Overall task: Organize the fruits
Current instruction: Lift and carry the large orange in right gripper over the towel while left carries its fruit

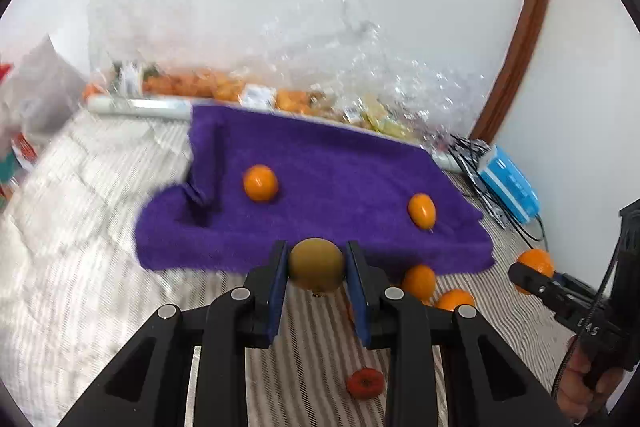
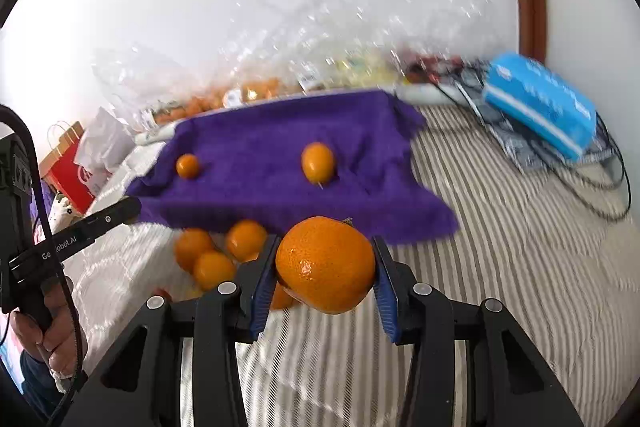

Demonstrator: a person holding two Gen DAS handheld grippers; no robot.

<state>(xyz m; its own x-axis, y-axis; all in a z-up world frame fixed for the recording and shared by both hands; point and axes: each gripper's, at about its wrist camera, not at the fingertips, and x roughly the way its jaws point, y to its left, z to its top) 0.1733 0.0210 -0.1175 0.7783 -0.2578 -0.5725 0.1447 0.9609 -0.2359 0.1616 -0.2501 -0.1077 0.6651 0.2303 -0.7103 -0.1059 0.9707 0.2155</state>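
Fruits first: we are clamping a kiwi [image 1: 317, 264] in our left gripper [image 1: 316, 267] and an orange [image 2: 326, 264] in our right gripper [image 2: 325, 267]; loose oranges [image 2: 212, 255] are lying partly hidden behind its finger, two more fruits resting beyond on the purple towel [image 2: 280, 183].

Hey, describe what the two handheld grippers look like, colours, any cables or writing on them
Both grippers are black, angular plastic with silver round pivot bolts and blue ribbed pads lining the fingers. The left gripper and right gripper match. Seen from the side, each has a black pistol-style handle with a black cable running along it and white lettering on the body, only partly readable. A dark blue sleeve shows at the left wrist.
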